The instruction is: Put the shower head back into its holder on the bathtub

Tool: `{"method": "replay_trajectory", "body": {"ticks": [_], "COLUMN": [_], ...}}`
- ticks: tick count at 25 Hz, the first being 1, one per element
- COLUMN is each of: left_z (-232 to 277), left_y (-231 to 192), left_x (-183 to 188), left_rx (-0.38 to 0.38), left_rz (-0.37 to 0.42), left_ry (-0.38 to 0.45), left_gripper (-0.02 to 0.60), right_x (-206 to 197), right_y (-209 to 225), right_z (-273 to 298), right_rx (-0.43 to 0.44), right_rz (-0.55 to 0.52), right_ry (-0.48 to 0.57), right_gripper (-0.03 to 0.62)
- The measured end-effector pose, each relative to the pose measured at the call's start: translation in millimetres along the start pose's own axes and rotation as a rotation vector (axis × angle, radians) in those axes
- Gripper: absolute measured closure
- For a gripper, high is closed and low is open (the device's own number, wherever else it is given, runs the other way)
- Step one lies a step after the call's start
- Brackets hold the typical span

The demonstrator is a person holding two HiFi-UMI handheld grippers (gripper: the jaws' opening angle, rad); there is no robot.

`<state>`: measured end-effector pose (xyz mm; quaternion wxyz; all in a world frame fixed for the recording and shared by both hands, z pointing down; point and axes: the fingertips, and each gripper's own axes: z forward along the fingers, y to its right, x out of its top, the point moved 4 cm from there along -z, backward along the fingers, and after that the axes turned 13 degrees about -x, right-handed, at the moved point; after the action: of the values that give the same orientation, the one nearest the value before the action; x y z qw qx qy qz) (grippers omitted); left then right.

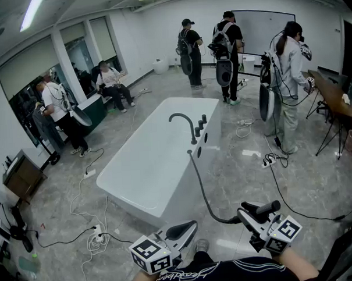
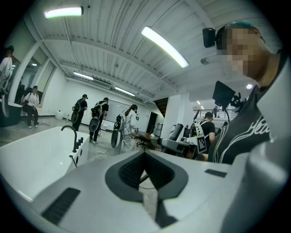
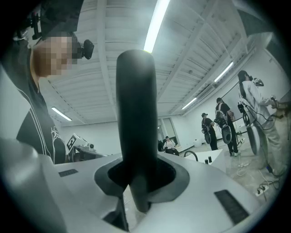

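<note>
A white bathtub stands in the middle of the floor, with a dark curved faucet and knobs on its right rim. From that rim a dark hose runs down to the black shower head. My right gripper is shut on the shower head, near the bottom right and well short of the tub. In the right gripper view the shower head's handle stands upright between the jaws of the right gripper. My left gripper is shut and holds nothing. The left gripper view shows the left gripper, the bathtub and the faucet.
Several people with gear stand beyond the tub, and others stand or sit by the mirrors at the left. Cables and power strips lie on the marble floor. A table stands at the right.
</note>
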<state>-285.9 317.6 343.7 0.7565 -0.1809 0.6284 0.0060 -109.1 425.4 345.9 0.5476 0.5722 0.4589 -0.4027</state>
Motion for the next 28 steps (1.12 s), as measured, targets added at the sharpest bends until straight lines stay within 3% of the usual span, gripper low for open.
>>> {"method": "replay_trajectory", "body": {"ticks": [13, 19, 23, 28], "left_z": [15.8, 28.4, 38.5, 61.6], "left_y": [8.3, 6.8, 1.0, -27.3], "left_x": [-3.4, -3.3, -9.1, -13.9], "left_rx": [-0.018, -0.057, -0.123, -0.181], "left_rz": [0.010, 0.052, 0.062, 0.053], "left_ry": [-0.007, -0.025, -0.060, -0.108], "left_gripper": [0.577, 0.577, 0.574, 0.451], "right_x": [5.3, 14.7, 19.8, 33.1], "right_y": [-4.4, -2.4, 4.3, 14.5], "right_z": [-0.7, 5.4, 10.8, 32.9], "right_rx": [0.039, 0.059, 0.054, 0.055], "right_rz": [-0.017, 0.027, 0.053, 0.148], "right_ry": [-0.011, 0.000, -0.015, -0.006], "right_gripper": [0.497, 0.497, 0.497, 0.497]}}
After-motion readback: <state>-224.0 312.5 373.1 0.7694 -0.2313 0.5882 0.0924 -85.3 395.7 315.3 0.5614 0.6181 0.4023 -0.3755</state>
